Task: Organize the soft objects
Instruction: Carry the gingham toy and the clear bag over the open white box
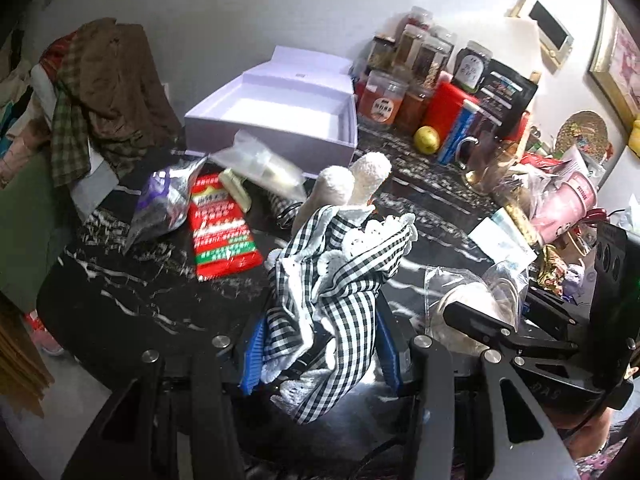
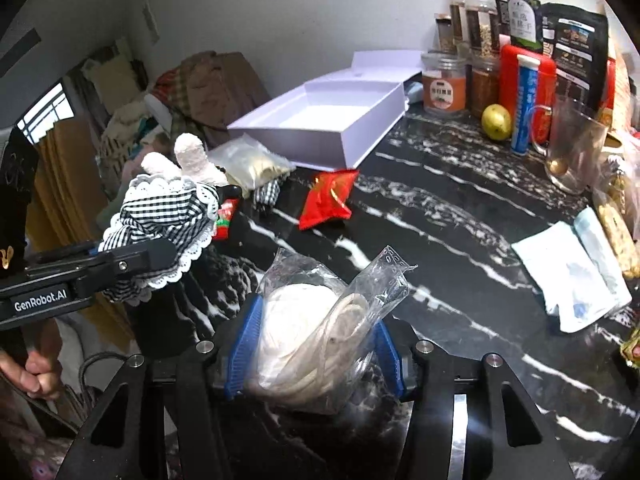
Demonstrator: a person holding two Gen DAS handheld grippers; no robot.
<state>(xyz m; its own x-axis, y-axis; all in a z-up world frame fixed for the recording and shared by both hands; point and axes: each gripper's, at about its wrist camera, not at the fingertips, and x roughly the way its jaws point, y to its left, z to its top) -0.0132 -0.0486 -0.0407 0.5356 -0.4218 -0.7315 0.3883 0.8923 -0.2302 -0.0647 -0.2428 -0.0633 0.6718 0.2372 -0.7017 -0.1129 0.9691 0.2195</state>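
A soft toy (image 1: 340, 264) in a black-and-white checked dress with white lace, cream plush limbs sticking up, is held above the black marble table (image 1: 132, 280). My left gripper (image 1: 320, 344) is shut on its dress. In the right wrist view the toy (image 2: 168, 208) and left gripper (image 2: 136, 256) are at the left. My right gripper (image 2: 316, 350) is shut on a clear plastic bag (image 2: 316, 316) with a cream soft item and cord inside. That bag (image 1: 472, 292) and the right gripper (image 1: 472, 322) also appear at the lower right of the left wrist view.
An open white box (image 1: 272, 142) (image 2: 320, 156) lies at the back of the table. Red snack packs (image 1: 222, 228) (image 2: 326, 200), jars (image 2: 480, 40), a yellow fruit (image 2: 496, 122), a glass mug (image 2: 572, 152) and a white pouch (image 2: 576, 284) crowd the table. Clothes (image 1: 108, 92) are piled at the left.
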